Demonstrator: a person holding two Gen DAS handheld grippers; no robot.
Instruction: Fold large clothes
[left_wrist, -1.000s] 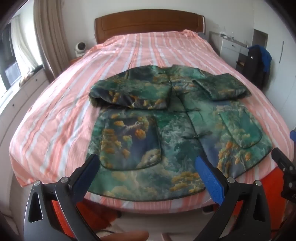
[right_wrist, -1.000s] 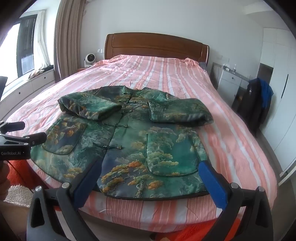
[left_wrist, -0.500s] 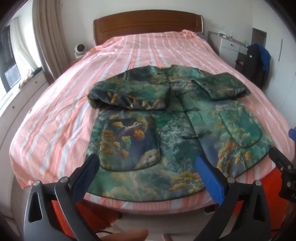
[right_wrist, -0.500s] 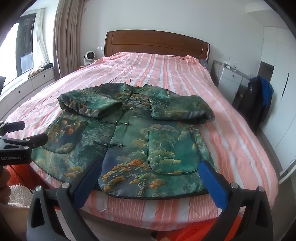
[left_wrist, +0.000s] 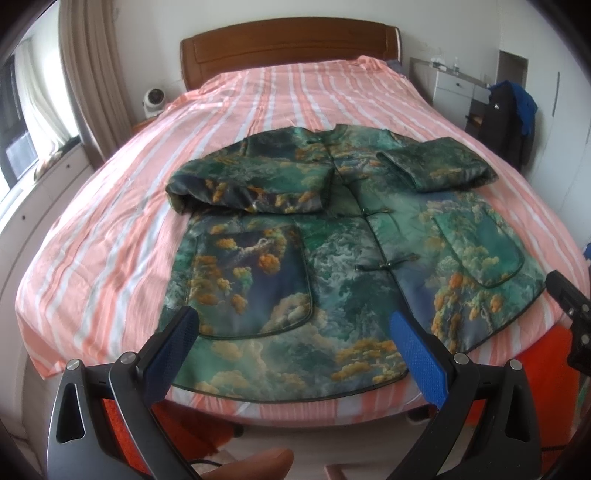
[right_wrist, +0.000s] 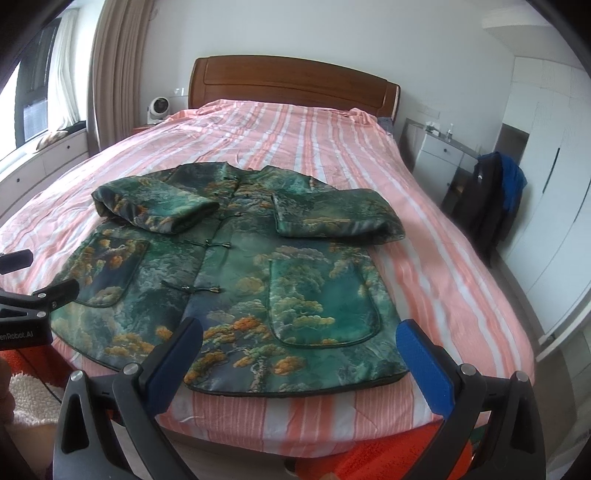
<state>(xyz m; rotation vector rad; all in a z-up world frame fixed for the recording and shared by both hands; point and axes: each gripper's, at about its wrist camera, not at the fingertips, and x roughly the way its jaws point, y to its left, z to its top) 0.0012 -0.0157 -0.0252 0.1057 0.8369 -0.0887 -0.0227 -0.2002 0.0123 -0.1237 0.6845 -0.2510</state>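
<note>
A home bedroom: a large bed (right_wrist: 332, 147) with a wooden headboard (right_wrist: 291, 81), curtains (right_wrist: 114, 66) at the left window, a white cabinet (right_wrist: 439, 158) far right.

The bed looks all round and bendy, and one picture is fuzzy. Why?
Left wrist view: the fisheye lens bows the striped bed into a dome, and the green jacket is smeared a little, likely motion blur. Right wrist view: same bending, but the jacket looks sharper; daylight from the window washes out the left side, and the corners go black.
</note>
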